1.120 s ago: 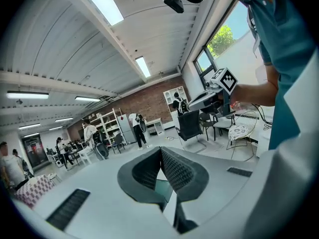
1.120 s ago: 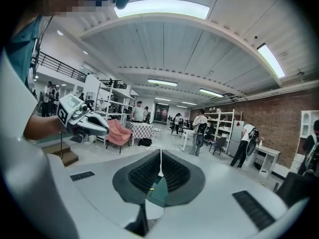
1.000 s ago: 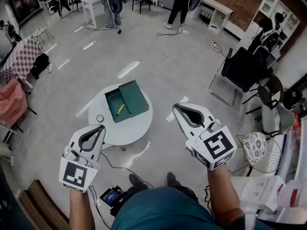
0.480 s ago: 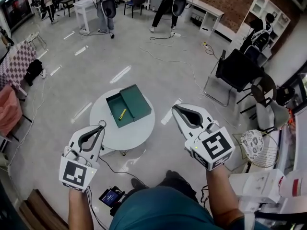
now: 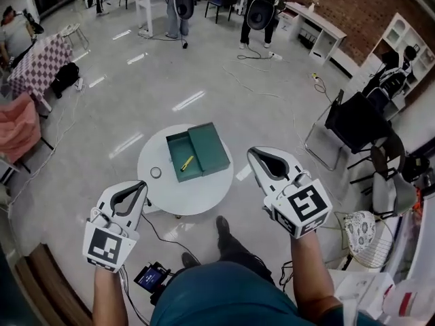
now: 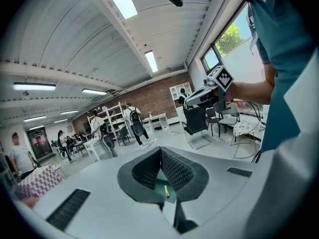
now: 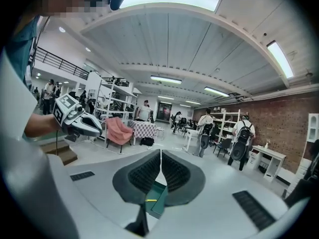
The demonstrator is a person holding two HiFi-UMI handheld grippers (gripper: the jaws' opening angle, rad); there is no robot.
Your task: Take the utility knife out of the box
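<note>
- Head view: a round white table (image 5: pixel 182 197) stands on the grey floor ahead of the person. On it lies an open green box (image 5: pixel 175 156), with its lid (image 5: pixel 209 148) flat along the right side.
- The yellow utility knife (image 5: pixel 187 162) rests inside the open tray of the box, lying slantwise on its floor. A small ring-shaped object (image 5: pixel 156 172) sits on the table left of the box, apart from it.
- The left gripper (image 5: pixel 143 183) is held at the lower left, its tip over the table's near-left edge as seen from above. Its jaws are pressed together with nothing between them.
- The right gripper (image 5: pixel 252 151) is held at the right, its tip just off the table's right rim. The jaws meet at the tip and hold nothing.
- The knife lies between the two tips and beyond them; neither gripper touches the box.
- Left gripper view: the left gripper (image 6: pixel 160 151) has its ribbed pads closed against each other. Below the closed tip, through the gap, show the green box (image 6: pixel 156 192) and the knife (image 6: pixel 166 191), well apart from the jaws. The right gripper (image 6: pixel 208 91) shows higher up on the right.
- Right gripper view: the right gripper (image 7: pixel 160 157) is also closed and empty. The box (image 7: pixel 159 195) and knife (image 7: pixel 151 200) show low beneath the pads, clear of them. The left gripper (image 7: pixel 76 116) shows at the left.
</note>
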